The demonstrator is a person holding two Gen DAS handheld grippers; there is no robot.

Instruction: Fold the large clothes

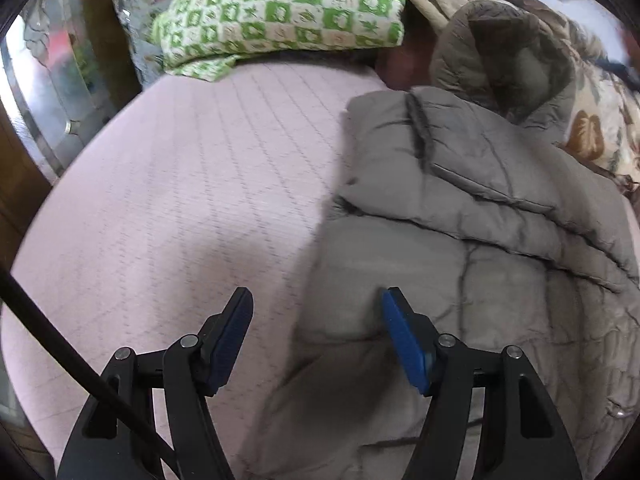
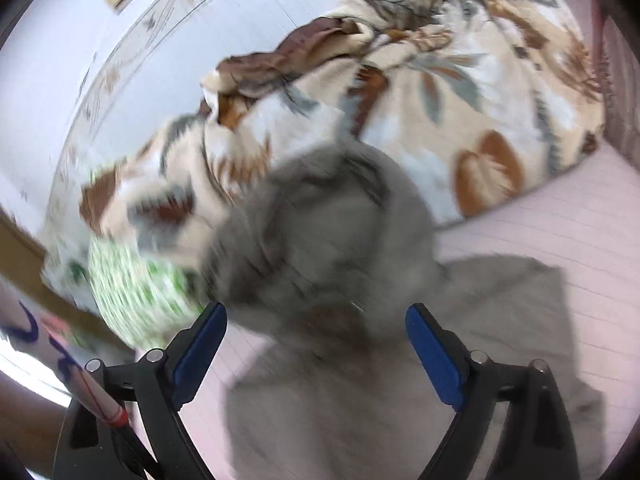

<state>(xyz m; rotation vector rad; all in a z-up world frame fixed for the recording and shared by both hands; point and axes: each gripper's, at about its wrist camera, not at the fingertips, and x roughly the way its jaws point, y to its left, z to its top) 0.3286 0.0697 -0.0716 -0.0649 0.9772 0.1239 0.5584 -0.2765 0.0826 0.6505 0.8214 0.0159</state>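
Two claws show, each seen from its own wrist camera, and both stand spread with nothing between the blue pads. The left gripper (image 1: 316, 320) hangs above the near edge of the grey quilted puffer jacket (image 1: 472, 240): its right-hand pad sits over the jacket's padded hem, its left-hand pad over the bare pale pink quilted bed cover (image 1: 180, 200). Whether either pad touches cloth cannot be told. A thin black cable (image 1: 60, 340) crosses the lower left corner in front of that claw.

The right gripper (image 2: 316, 344) is likewise wide and empty, held over the jacket (image 2: 320, 240), which is badly blurred in this view; a flat grey part of it lies spread between and beyond the fingers on the pink cover.

The jacket lies folded on the bed, with its hood (image 1: 500, 52) bunched up at the far end. Beyond it, to the left in the left wrist view, rests a green-and-cream checked pillow (image 1: 280, 12). A crumpled cream blanket with brown and grey leaf print (image 2: 440, 92) lies heaped just behind the jacket, touching its hood side.

Bare pink cover stretches wide to the left of the jacket, up to a brown wooden frame (image 1: 108, 28) at the bed's edge. A white wall (image 2: 100, 60) rises behind the blanket.
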